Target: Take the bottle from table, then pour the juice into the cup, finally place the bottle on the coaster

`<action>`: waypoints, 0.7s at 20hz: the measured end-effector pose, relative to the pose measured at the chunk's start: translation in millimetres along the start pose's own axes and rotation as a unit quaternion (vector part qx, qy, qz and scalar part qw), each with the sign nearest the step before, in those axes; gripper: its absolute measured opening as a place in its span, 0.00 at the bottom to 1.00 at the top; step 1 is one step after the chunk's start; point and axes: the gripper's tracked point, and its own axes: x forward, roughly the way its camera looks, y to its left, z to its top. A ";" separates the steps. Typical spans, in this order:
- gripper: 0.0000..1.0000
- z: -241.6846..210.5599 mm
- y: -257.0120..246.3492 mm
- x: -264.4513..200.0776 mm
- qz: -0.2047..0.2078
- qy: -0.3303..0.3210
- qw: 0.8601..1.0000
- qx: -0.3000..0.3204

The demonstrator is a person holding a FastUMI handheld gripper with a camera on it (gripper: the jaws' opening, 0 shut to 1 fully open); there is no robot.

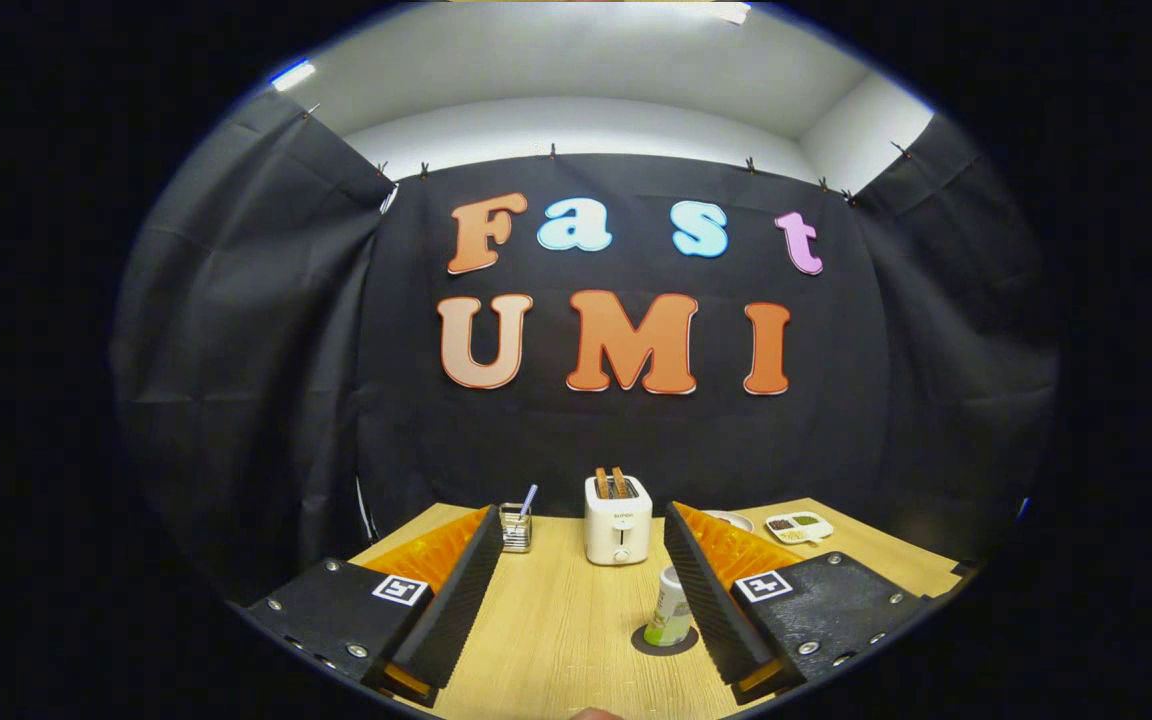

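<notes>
A small white bottle (pixel 671 607) with a green base stands upright on a dark round coaster (pixel 658 645) on the wooden table (pixel 556 620). My gripper (pixel 581 514) is open, its fingers spread wide. The bottle is between them, close beside the inner face of the right finger (pixel 711 590), which hides its right edge. The left finger (pixel 461 590) is far from it. Nothing is held. Beyond the left fingertip a small see-through cup (pixel 515 528) with a thin stick in it stands at the back of the table.
A white toaster (pixel 618 522) with two slices in it stands at the back centre, beyond the fingers. A plate (pixel 731 519) and a white divided dish (pixel 799 526) lie at the back right. Black cloth walls close in the table behind and at both sides.
</notes>
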 end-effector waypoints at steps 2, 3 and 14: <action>0.96 13.4 10.3 -7.0 0.008 -0.013 1.000 -0.016; 0.96 18.3 15.1 -11.2 0.014 -0.018 1.000 -0.021; 0.96 48.1 9.5 -29.8 0.053 -0.083 0.993 0.062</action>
